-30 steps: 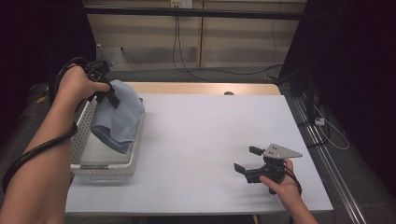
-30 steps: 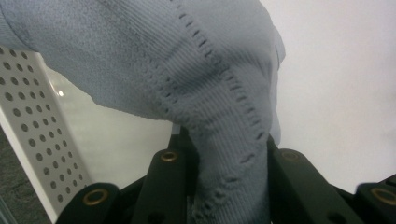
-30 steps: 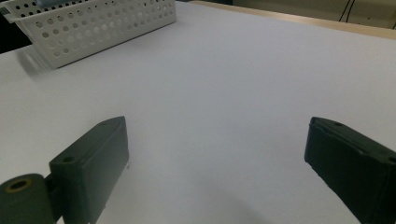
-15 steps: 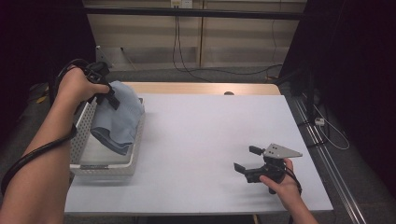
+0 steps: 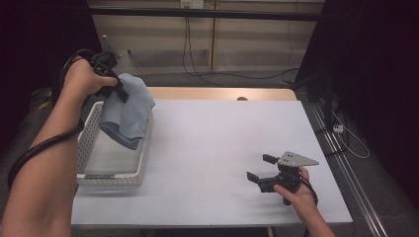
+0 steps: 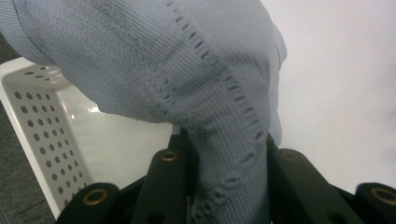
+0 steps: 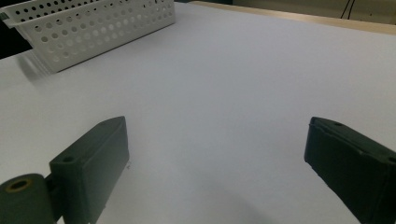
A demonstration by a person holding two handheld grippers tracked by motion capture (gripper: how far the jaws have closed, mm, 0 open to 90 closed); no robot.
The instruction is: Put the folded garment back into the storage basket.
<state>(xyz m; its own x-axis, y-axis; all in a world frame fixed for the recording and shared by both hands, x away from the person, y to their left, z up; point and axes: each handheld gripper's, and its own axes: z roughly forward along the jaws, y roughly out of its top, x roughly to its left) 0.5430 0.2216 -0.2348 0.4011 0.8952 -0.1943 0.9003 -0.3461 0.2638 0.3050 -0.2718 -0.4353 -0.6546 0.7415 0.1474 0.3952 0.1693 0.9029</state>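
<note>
cloth hangs from left gripper above white basket.

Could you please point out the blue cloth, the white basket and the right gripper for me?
blue cloth (image 5: pixel 129 111): high view, middle of hanging fabric.
white basket (image 5: pixel 89 136): high view, perforated left wall.
right gripper (image 5: pixel 257 168): high view, midway between its fingertips.

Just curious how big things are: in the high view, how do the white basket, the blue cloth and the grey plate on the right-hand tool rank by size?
1. white basket
2. blue cloth, lifted nearer the camera, so perhaps flattered
3. grey plate
</note>
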